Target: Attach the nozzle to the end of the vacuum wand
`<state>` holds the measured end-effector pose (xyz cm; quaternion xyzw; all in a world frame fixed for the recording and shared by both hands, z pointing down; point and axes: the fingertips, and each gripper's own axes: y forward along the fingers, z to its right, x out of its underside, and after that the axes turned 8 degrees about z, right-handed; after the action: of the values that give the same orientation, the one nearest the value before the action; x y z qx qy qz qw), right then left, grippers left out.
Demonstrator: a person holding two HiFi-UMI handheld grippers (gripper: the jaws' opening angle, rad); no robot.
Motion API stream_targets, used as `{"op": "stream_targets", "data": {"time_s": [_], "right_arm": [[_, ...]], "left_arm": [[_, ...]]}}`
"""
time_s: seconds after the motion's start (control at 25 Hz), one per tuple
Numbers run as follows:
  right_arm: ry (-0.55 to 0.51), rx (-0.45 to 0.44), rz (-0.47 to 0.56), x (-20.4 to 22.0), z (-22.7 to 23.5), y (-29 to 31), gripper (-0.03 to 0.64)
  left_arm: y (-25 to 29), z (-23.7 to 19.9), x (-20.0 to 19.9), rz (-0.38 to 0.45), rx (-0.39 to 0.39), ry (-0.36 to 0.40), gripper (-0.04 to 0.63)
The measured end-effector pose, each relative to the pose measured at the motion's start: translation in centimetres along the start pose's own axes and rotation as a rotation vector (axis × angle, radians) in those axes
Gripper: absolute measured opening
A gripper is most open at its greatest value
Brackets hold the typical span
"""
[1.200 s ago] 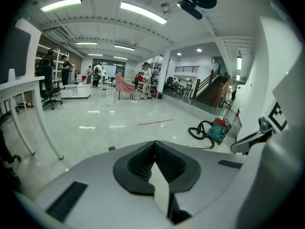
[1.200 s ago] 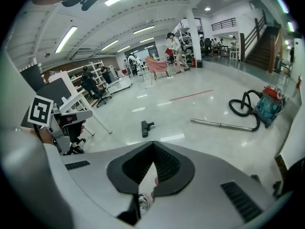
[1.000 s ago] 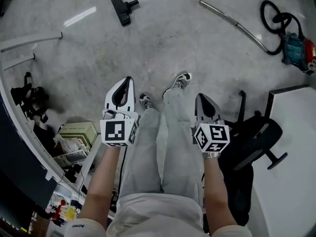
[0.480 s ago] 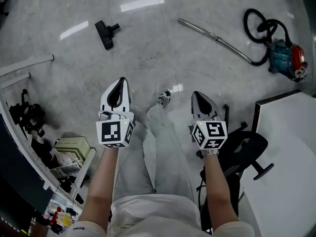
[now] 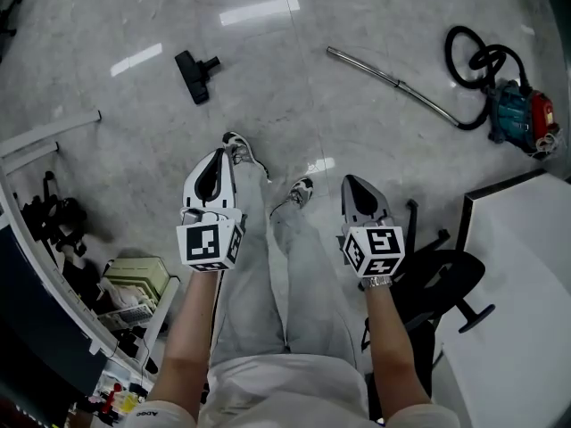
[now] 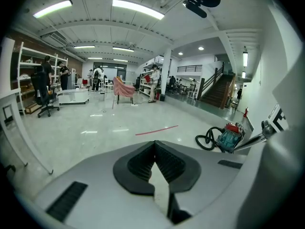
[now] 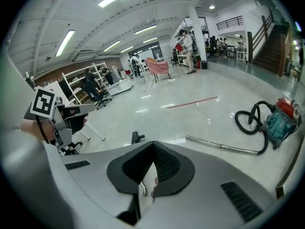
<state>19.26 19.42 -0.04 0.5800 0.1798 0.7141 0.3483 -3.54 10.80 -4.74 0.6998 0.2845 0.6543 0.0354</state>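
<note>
Looking light and stiff, the black plastic floor nozzle is best grabbed by its neck. Left gripper and right gripper are clenched empty.

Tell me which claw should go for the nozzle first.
Left, probably. The nozzle lies ahead of the left claw; the right claw sits nearer the wand. Both claws are shut and empty.
</note>
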Motion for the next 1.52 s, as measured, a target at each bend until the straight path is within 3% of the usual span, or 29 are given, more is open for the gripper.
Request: {"op": "stream_targets", "data": {"time_s": [0.24, 0.4, 0.56, 0.76, 1.0, 1.16, 1.4, 1.52], "right_arm": [[-0.03, -0.011, -0.039, -2.6, -2.0, 4.8, 0.003], [-0.084, -0.033, -0.069, -5.1, -4.5, 9.3, 0.003], [-0.094, -0.038, -0.064, -8.1, -6.4, 13.9, 0.003], [-0.138, -0.017, -0.073, -10.5, -6.0, 17.7, 0.003], [-0.175, 0.001, -0.094, -10.6, -2.5, 19.8, 0.003], [-0.189, -0.019, -0.117, -9.6, -0.2, 21.6, 0.003], [-0.286, -0.126, -0.169, -8.1, 2.1, 24.9, 0.003], [-0.349, -0.179, -0.194, -7.3, 3.0, 26.9, 0.003]], "left_arm": [[3.1, -3.7, -0.2, -0.023, 0.022, -0.002, 0.009], [5.4, -8.0, -0.7, -0.045, 0.023, -0.018, 0.009], [8.3, -12.7, -1.7, -0.057, 0.036, 0.017, 0.009], [11.7, -16.9, -1.8, -0.073, 0.054, 0.027, 0.011], [14.5, -16.8, 0.9, -0.123, 0.113, 0.074, 0.011], [15.6, -15.9, 2.4, -0.139, 0.094, 0.082, 0.011], [17.7, -14.4, 4.8, -0.13, 0.087, 0.037, 0.011], [18.5, -14.6, 6.9, -0.148, 0.083, 0.071, 0.011]]}}
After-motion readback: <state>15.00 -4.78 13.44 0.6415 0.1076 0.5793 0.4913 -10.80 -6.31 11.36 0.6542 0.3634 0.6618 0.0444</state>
